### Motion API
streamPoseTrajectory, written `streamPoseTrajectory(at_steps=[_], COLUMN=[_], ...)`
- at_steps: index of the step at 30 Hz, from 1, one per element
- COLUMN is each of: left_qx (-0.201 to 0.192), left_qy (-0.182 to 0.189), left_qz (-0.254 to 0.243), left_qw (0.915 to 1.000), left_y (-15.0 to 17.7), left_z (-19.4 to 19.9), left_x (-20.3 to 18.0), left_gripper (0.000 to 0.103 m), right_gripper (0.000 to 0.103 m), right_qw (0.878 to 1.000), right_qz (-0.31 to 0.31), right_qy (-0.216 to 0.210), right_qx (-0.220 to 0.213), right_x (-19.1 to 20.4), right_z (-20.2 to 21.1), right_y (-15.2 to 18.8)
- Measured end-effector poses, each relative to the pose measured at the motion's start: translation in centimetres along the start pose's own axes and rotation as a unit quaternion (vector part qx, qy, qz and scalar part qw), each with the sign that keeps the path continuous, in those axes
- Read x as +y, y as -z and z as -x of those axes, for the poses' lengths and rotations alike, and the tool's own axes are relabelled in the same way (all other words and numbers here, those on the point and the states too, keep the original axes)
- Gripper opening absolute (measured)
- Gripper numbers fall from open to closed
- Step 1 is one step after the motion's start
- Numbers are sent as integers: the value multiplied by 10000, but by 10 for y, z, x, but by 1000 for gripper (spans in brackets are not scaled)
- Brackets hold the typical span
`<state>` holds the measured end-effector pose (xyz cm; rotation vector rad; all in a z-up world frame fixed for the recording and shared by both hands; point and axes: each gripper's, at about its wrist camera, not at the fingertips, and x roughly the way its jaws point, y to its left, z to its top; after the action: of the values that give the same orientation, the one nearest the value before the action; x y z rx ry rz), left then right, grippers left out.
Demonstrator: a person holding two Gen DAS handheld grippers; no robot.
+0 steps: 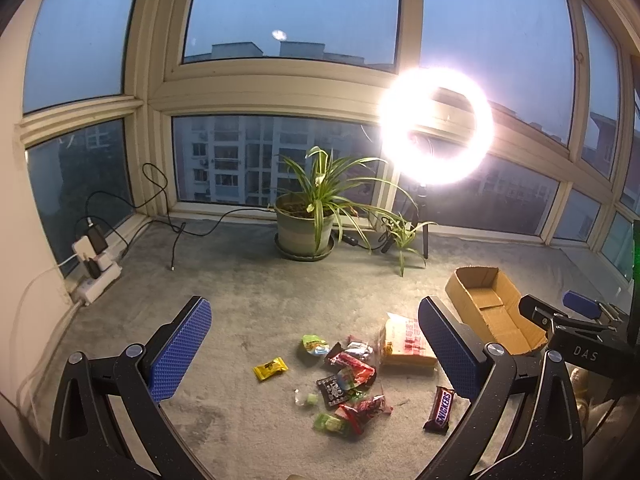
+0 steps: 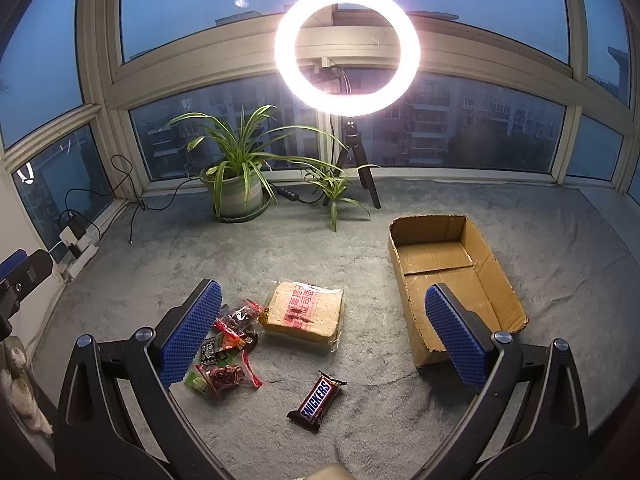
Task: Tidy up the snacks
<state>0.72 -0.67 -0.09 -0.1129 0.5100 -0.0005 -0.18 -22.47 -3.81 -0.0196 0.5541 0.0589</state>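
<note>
Your left gripper [image 1: 314,354] and right gripper [image 2: 324,336] hover with jaws wide, holding nothing. The snacks [image 1: 348,384] lie heaped on the carpet [image 2: 320,240], left of the empty box [image 2: 452,280], near enough for short carries.

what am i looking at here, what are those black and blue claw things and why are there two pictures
Each picture comes from a fisheye camera mounted on a hand-held gripper, looking forward along its two blue-padded fingers. A person holds one in each hand. The left gripper and right gripper are both open and hold nothing. On the grey carpet lie a Snickers bar, a wrapped cracker pack, a pile of small candies, a yellow candy apart from it, and an empty cardboard box. Behind stand a potted plant and a ring light.
</note>
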Motion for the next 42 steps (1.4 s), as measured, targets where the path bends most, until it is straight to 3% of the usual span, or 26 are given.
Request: streamPoseTrajectory(at_steps=[9, 15, 21, 26, 33, 37, 42], left_qx=[158, 364, 726, 1052, 1508, 1757, 2019], left_qy=[108, 113, 291, 608, 1286, 1610, 1910], left_qz=[-29, -11, -75, -233, -642, -919, -1312], left_qw=[9998, 9993, 9969, 9923, 9781, 9668, 9516], left_y=[9, 20, 41, 59, 80, 93, 108], left_z=[-8, -19, -35, -48, -66, -81, -100], left_x=[2, 8, 12, 7, -13, -25, -39], left_gripper=[103, 103, 94, 83, 68, 58, 49], right_gripper=[103, 103, 103, 103, 103, 85, 73], right_qw=[9995, 9977, 9956, 9921, 9819, 9755, 9655], right_qz=[-52, -153, -414, -273, -319, -382, -432], right_qy=[-96, -233, -312, -271, -480, -579, -815], right_qx=[310, 615, 780, 1192, 1802, 2087, 2435], right_x=[-10, -34, -59, -58, -46, -37, -26], right_z=[-18, -34, -47, -60, -82, -100, -118], right_y=[-9, 9, 31, 50, 74, 88, 102])
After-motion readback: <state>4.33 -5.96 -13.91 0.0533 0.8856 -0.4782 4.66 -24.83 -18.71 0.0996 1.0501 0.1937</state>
